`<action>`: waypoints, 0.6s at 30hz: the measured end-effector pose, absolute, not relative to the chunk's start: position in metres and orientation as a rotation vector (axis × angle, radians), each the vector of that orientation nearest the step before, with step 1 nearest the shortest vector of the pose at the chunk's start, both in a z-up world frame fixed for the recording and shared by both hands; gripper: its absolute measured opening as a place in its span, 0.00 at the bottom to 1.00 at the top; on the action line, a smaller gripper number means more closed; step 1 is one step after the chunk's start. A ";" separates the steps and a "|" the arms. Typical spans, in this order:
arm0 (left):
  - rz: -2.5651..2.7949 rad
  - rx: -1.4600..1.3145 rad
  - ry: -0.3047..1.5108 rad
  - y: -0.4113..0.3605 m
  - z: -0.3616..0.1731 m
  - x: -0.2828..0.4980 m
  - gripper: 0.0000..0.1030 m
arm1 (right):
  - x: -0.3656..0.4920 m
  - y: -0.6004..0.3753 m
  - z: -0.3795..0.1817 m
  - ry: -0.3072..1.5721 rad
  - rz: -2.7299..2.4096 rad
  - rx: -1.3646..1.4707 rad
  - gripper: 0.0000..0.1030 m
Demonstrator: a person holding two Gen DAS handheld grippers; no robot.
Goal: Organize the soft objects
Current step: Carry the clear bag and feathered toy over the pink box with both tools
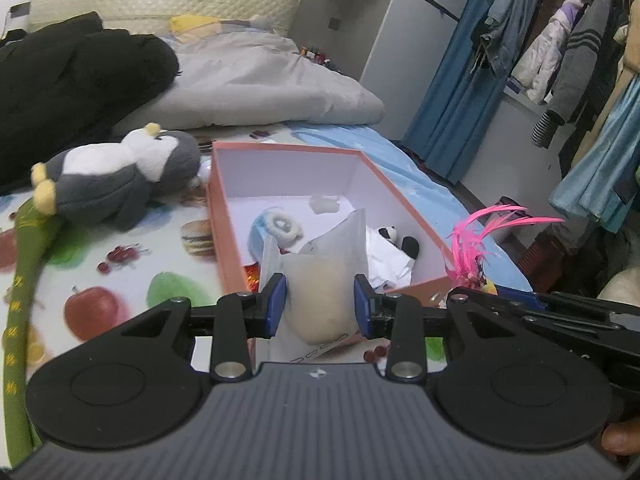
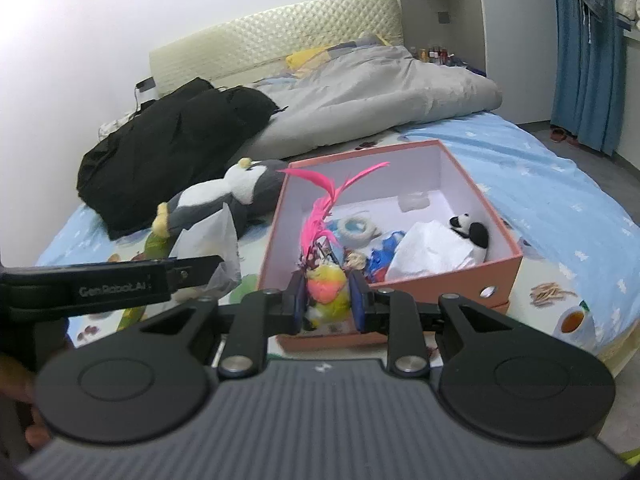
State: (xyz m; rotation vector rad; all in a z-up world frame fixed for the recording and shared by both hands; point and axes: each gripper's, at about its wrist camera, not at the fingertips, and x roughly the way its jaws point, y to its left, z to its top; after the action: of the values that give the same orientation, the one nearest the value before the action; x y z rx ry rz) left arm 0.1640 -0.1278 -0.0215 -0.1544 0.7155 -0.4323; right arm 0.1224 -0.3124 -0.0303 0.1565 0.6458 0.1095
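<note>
feather toy [image 2: 326, 292] in right gripper [image 2: 326, 300]

Left gripper [image 1: 320, 304] black with blue pads [image 1: 276, 306], silver screws, ribbed grey body; right gripper [image 2: 326, 300] alike, white lettering

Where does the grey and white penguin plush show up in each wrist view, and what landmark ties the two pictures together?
Left wrist view: the penguin plush lies on the bed at left of centre, just left of the box's far corner.
Right wrist view: the penguin plush lies left of centre, against the box's left wall, in front of the black coat.
Shared landmark: the open pink box, with a small panda toy inside.
</note>
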 end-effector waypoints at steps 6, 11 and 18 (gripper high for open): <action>-0.443 -0.147 0.735 -0.151 -0.024 0.211 0.40 | 0.159 -0.332 -0.031 0.660 0.103 0.155 0.26; -0.452 -0.140 0.769 -0.173 -0.032 0.256 0.41 | 0.201 -0.350 -0.039 0.686 0.098 0.167 0.26; -0.453 -0.121 0.828 -0.197 -0.057 0.330 0.41 | 0.263 -0.368 -0.061 0.738 0.098 0.192 0.26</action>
State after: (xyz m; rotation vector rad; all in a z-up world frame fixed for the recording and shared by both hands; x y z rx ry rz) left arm 0.3295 -0.1971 -0.0572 -0.1208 0.8281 -0.4528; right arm 0.2632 -0.3677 -0.0611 0.1917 0.7380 0.0983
